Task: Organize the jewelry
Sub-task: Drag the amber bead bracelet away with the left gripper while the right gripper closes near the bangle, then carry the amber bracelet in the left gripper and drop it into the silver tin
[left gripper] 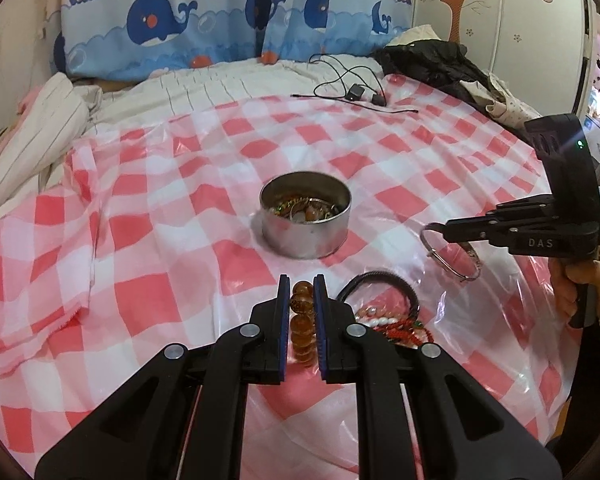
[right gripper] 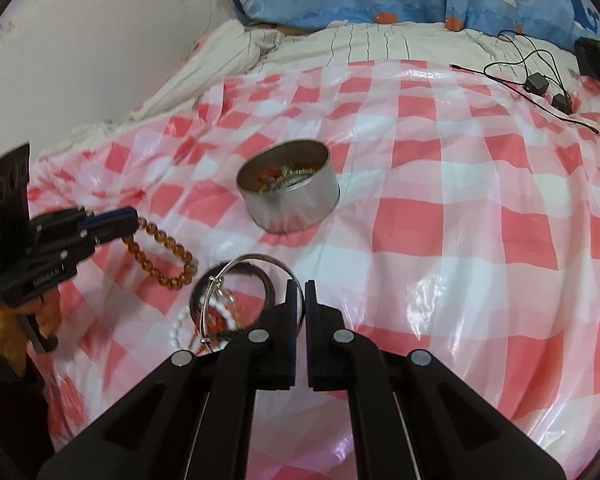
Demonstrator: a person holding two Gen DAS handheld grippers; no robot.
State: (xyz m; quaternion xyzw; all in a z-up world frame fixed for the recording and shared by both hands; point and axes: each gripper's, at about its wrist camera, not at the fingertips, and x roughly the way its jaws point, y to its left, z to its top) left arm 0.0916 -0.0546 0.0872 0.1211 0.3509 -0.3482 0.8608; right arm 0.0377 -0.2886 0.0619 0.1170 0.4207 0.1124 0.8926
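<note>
Beads (left gripper: 302, 322) sit clamped in left tool (left gripper: 302, 280); right tool (right gripper: 301, 285) pinches bangle (right gripper: 252, 276).

Both fisheye views are evenly and softly lit, with only faint shadows. White glare streaks the glossy checked plastic sheet (left gripper: 479, 344) — strongest at the right. Edges bow and darken into a round vignette. The right wrist view is softer, the metal tin (right gripper: 290, 190) slightly smeared.

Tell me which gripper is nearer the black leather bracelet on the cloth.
Left, narrowly. The left gripper, shut on the amber bead bracelet, sits just beside the black leather bracelet; the right gripper, holding the silver bangle, hangs a little farther off.
</note>
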